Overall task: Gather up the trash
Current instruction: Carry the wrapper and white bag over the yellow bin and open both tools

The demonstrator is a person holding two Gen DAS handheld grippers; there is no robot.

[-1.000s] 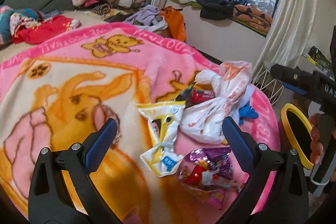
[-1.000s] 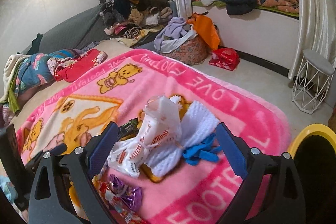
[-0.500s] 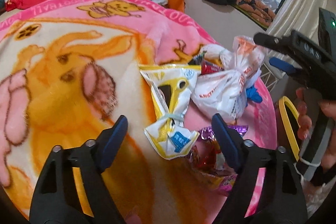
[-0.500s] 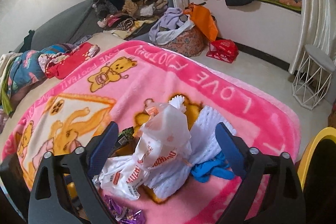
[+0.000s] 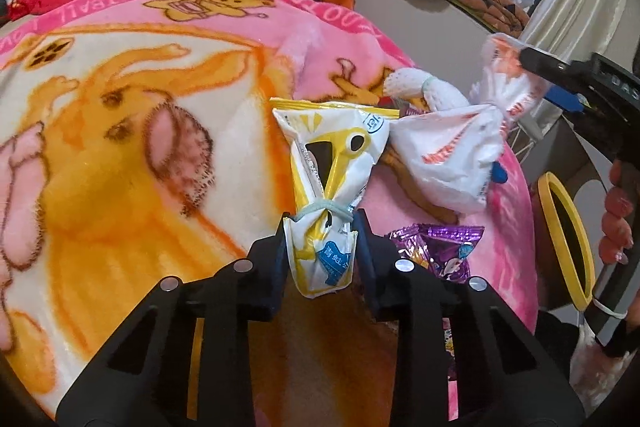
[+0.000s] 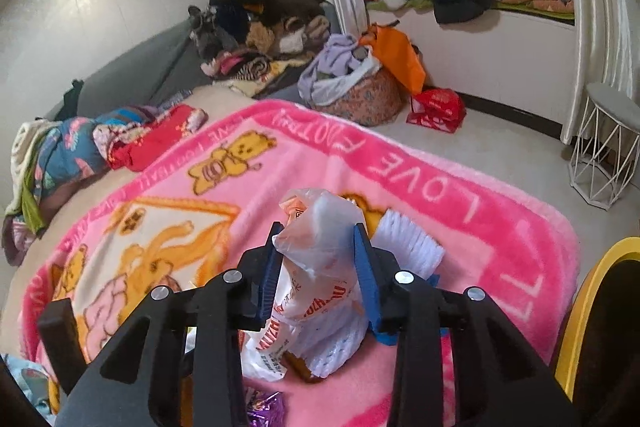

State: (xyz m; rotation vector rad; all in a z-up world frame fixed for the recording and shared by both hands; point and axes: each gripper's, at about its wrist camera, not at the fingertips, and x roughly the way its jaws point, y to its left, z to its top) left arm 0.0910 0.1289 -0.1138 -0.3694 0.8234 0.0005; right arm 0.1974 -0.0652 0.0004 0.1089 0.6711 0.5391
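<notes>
Both grippers have closed since a second ago, when their jaws stood wide above the pile. Now the left gripper (image 5: 320, 241) pinches the lower end of the yellow-and-white plastic snack packet (image 5: 330, 163), just below the pale elastic band (image 5: 324, 211) tied round its waist; the rest of the packet fans out ahead of the jaws. Just right of them lies a crumpled purple foil wrapper (image 5: 438, 247), touching the pink cartoon fleece blanket (image 5: 120, 131) beneath.

Meanwhile the right gripper (image 6: 318, 269) clamps the bunched neck of the white plastic bag with orange print (image 6: 316, 291), its blue pads (image 6: 366, 275) pressed to either side. Immediately right of these jaws, a white ribbed knit cloth (image 6: 408, 247) pokes out from behind the bag (something blue sits under it, too hidden to name). Farther right, off the blanket's edge, shows the yellow rim of a black bin (image 6: 580, 311).
</notes>
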